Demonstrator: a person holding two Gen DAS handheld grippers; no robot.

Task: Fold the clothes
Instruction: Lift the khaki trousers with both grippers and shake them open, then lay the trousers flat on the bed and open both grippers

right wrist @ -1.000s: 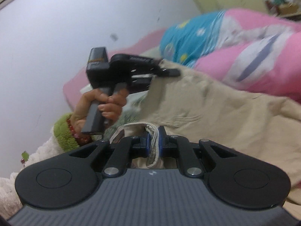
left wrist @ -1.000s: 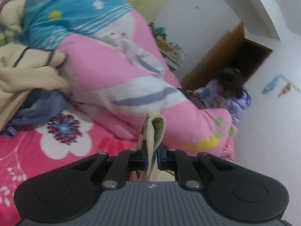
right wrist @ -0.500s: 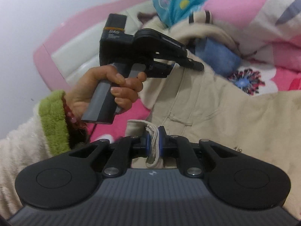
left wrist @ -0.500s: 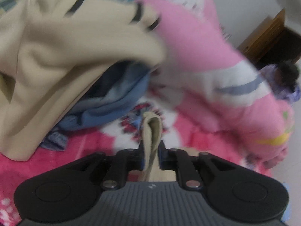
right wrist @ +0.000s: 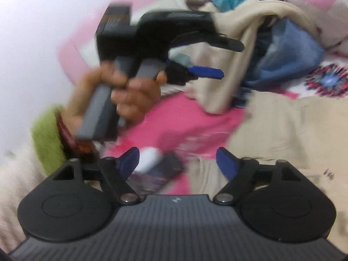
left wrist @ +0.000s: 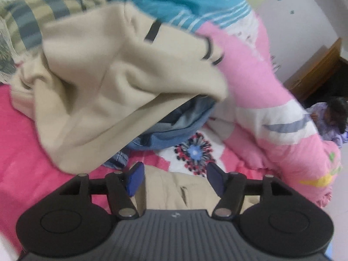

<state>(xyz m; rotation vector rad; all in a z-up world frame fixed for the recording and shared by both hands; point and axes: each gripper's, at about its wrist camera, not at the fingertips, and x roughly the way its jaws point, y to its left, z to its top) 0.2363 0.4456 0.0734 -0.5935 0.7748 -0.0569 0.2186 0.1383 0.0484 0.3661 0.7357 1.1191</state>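
The beige trousers (right wrist: 289, 128) are spread on the pink blanket (right wrist: 180, 117), just beyond both grippers. The left gripper (left wrist: 175, 177) and the right gripper (right wrist: 178, 161) are seen with jaws apart, nothing between them. Farther off, a beige garment (left wrist: 104, 82) is draped over blue clothes (left wrist: 174, 128); no writing can be read, the label on the left tool being blurred.
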